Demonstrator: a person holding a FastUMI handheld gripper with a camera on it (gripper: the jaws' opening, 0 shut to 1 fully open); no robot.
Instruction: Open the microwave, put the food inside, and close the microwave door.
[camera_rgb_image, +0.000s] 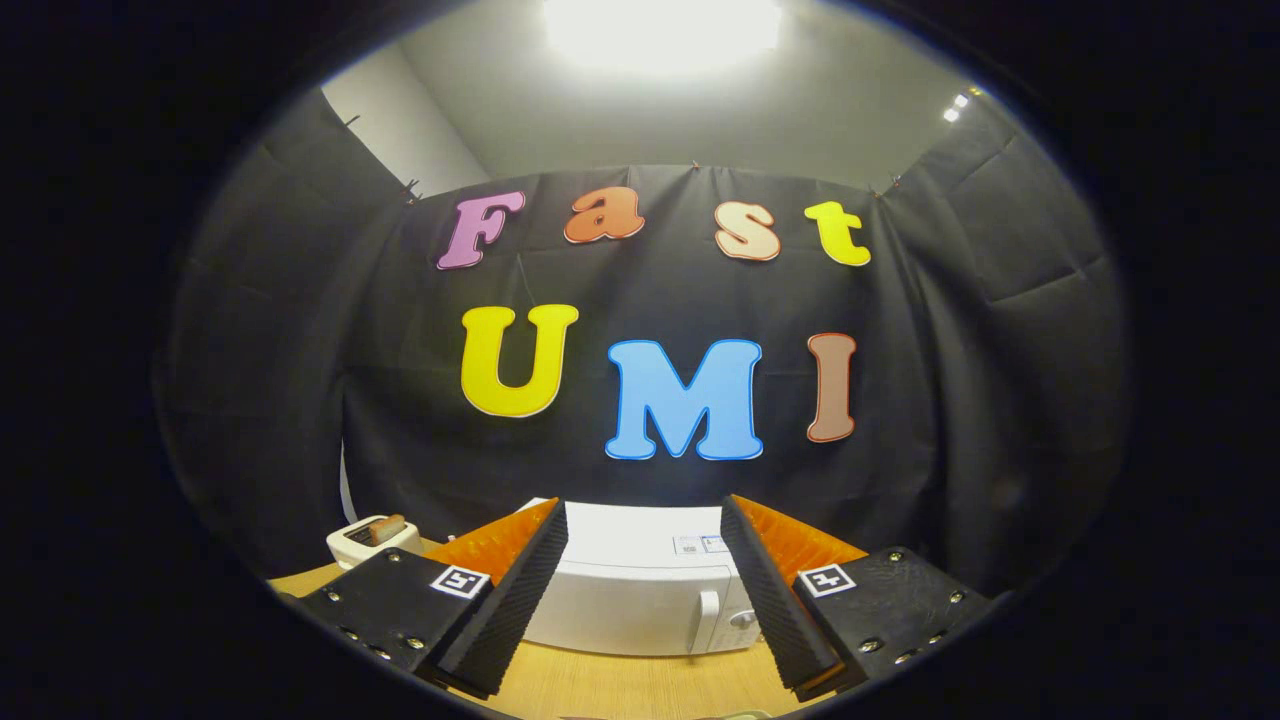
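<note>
While the door of the white box-shaped microwave (630, 590) is shut, nothing of the task can be counted as done, and the scene is laid out for a first approach. The gripper (640, 590) is held with its two fingers spread wide apart and nothing between them but open air, so that the microwave is framed in the gap and lies beyond the fingertips, apart from them. This wide, empty stance is judged to suit the opening step: the fingers are left free to be brought to the pale upright door handle (708, 620), which is seen on the front of the microwave next to a round control knob (742, 619), just inside the right finger. The microwave is stood on a light wooden tabletop (620, 685), its front turned towards the gripper, presumably so that the door can be reached and swung without anything being shifted. Beside it on the left, past the left finger, a small cream-coloured toaster (372, 540) is set on the same table, with what appears to be a brownish slice of bread (388, 527) standing in its slot; this is probably the food to be moved, though it is too small to be made out with certainty. It is kept well clear of the microwave's front, so the door's swing is not likely to be blocked by it.
</note>
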